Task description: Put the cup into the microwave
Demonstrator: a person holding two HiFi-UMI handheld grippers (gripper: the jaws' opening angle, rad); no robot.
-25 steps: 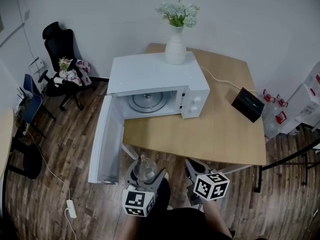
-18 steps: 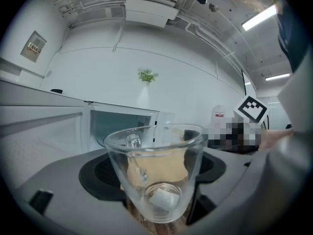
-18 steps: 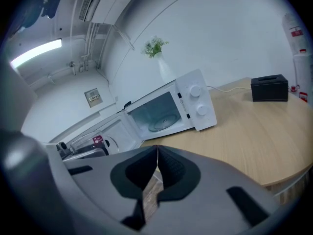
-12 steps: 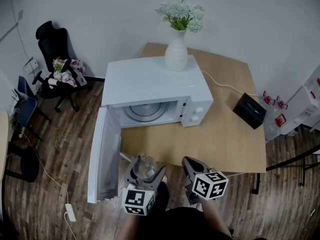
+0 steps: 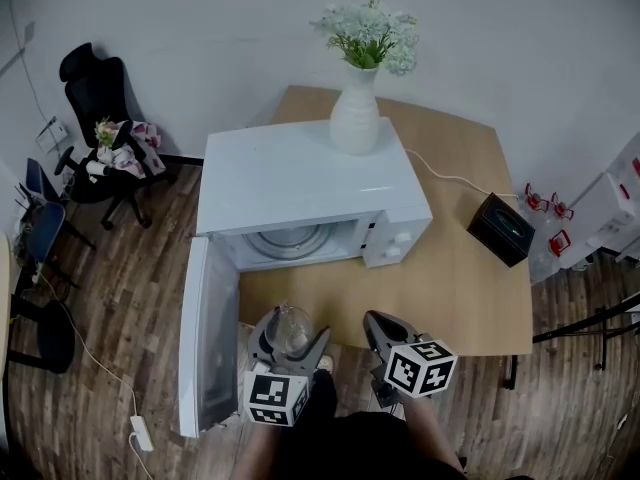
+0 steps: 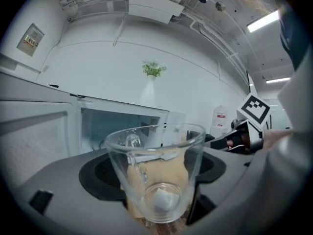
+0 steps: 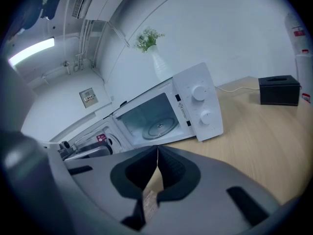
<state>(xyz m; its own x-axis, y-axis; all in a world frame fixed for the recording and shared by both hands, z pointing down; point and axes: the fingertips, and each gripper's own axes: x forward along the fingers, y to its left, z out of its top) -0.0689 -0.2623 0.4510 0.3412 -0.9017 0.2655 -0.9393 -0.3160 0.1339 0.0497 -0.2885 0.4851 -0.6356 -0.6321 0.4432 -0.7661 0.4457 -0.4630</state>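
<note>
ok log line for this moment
left gripper: shut on glass cup | right gripper: shut, empty | microwave: door open, cup not yet inside

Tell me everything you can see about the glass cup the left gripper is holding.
The cup is clear glass, wide at the rim and tapering to a thick, narrower base. It looks empty. It stands upright, clamped between the dark pads of the left gripper, which press against its sides. It is held in the air in front of the microwave, whose door hangs open, and it is not yet inside.
</note>
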